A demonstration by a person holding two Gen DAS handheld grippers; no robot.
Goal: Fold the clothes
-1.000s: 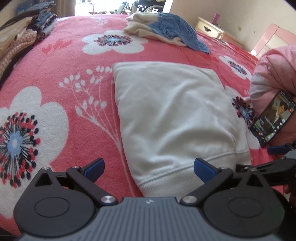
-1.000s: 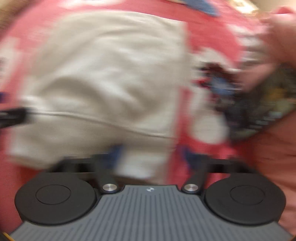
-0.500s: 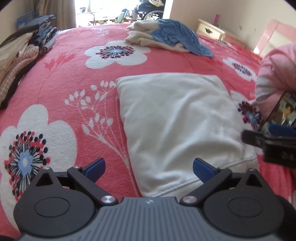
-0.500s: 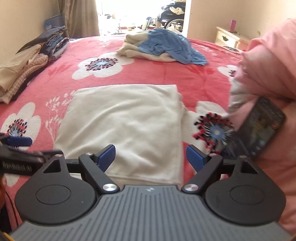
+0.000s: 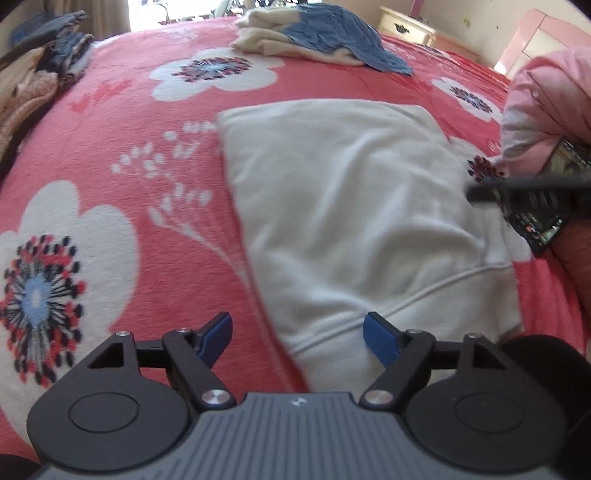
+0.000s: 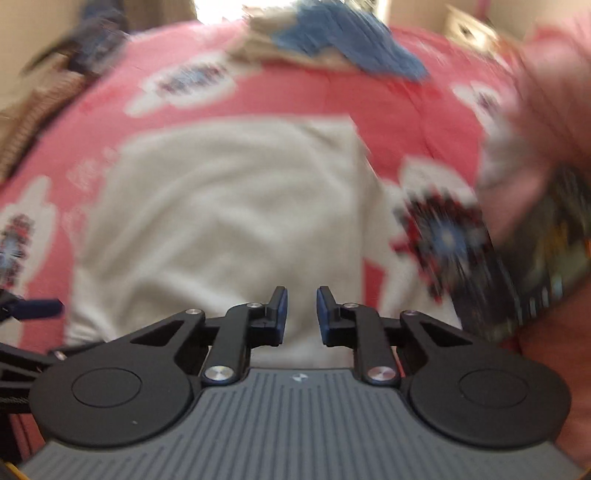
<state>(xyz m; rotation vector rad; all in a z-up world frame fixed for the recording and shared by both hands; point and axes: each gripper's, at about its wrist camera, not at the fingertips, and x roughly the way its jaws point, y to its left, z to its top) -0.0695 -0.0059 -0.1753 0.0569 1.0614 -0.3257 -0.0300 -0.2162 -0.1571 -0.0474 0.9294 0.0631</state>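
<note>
A folded white sweatshirt point(image 5: 351, 206) lies flat on the red flowered bedspread point(image 5: 110, 147), its ribbed hem towards me. My left gripper point(image 5: 299, 334) hangs over the hem's near left corner. Its jaws are closing, with the hem edge between the blue pads but not pinched. In the blurred right wrist view the sweatshirt point(image 6: 229, 221) fills the middle. My right gripper point(image 6: 302, 308) is over its near edge and its jaws are closing to a narrow gap, in which no cloth shows. The right gripper point(image 5: 517, 192) also appears as a dark blurred bar at the sweatshirt's right edge.
A heap of white and blue clothes point(image 5: 317, 40) lies at the bed's far end. A stack of folded clothes point(image 5: 44, 81) sits along the left edge. At the right are pink bedding point(image 5: 546, 103) and a lit phone point(image 5: 546, 206). A cream nightstand point(image 5: 406, 26) stands beyond.
The right gripper's jaws went from wide apart to a narrow gap, and it now shows higher in the left wrist view. The left gripper's jaws narrowed a little over the hem.
</note>
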